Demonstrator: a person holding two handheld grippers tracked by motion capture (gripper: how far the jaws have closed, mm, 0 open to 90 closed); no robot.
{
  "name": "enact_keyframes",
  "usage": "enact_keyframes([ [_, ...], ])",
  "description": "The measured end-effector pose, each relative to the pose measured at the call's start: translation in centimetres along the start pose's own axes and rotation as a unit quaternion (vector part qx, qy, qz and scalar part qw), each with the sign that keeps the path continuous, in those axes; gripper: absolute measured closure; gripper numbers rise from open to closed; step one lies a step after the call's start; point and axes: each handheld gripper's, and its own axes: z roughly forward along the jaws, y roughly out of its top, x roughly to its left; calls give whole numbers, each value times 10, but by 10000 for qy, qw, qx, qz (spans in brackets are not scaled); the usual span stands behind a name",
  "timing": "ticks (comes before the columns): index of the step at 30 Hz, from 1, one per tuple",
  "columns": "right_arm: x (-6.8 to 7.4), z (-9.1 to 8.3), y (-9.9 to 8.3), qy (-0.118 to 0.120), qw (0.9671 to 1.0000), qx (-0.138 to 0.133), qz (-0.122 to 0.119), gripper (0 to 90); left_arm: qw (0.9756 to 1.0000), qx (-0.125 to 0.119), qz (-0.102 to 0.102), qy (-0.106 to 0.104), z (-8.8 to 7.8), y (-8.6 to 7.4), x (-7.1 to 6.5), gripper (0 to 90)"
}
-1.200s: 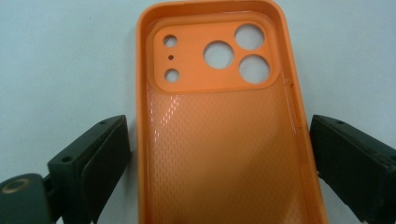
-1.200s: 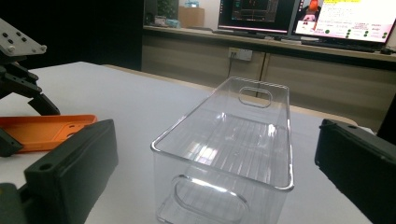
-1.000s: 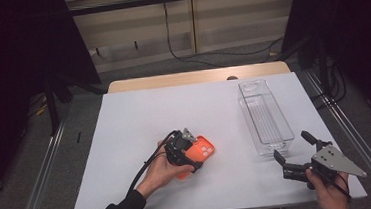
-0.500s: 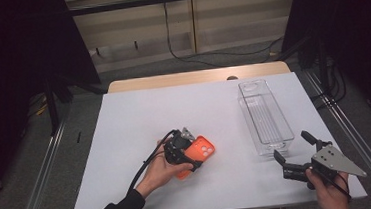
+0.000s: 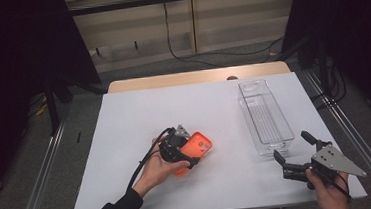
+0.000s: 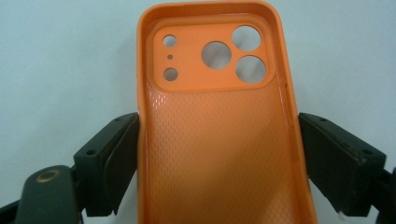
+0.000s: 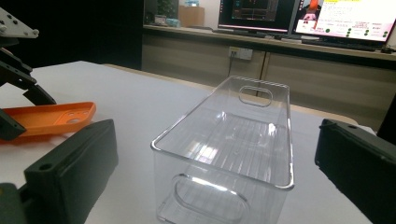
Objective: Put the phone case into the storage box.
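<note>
On the white desk (image 5: 126, 139), the left hand-held gripper (image 5: 180, 152) clamps an orange phone case (image 6: 217, 140) by its long edges; the right hand-held gripper (image 5: 293, 156) stands wide beside a clear plastic bin (image 5: 264, 116).

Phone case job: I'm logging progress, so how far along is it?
Done: nothing stowed; the clear bin is empty. In hand: the orange phone case sits between the left gripper's jaws, which touch its sides, low over the table. Left, probably: carrying it to the bin. The right gripper waits open beside the bin.
</note>
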Motion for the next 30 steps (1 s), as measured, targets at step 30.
enact_keyframes([
  [30, 0, -1, 1, 3, 10000, -30, -15, 0, 9938, -968, 10, 538, -25, -9, 3, 160],
])
